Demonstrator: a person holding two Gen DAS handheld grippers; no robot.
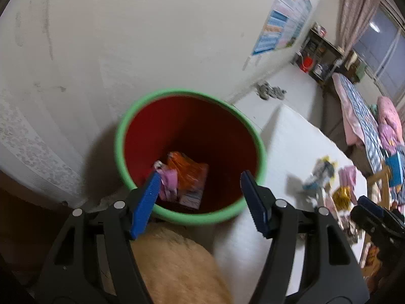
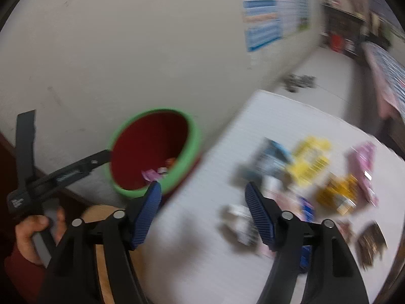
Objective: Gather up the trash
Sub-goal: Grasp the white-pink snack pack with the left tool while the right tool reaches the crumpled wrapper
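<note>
While no writing is legible, each hand-held gripper, left and right, gapes empty.

White table strewn with wrappers

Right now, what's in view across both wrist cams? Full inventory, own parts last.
bin: one, red with green rim, by the wall.
wrappers in bin: at least two, orange and pink, at its bottom.
white mat: one, right of the bin.
loose wrappers: several, yellow, pink, blue, gold, blurred, on the mat.
poster: one, blue and white, on the wall.
bed: one, pink bedding, far right.
left gripper: jaws open, empty, over the bin.
right gripper: jaws open, empty, over the mat.
</note>
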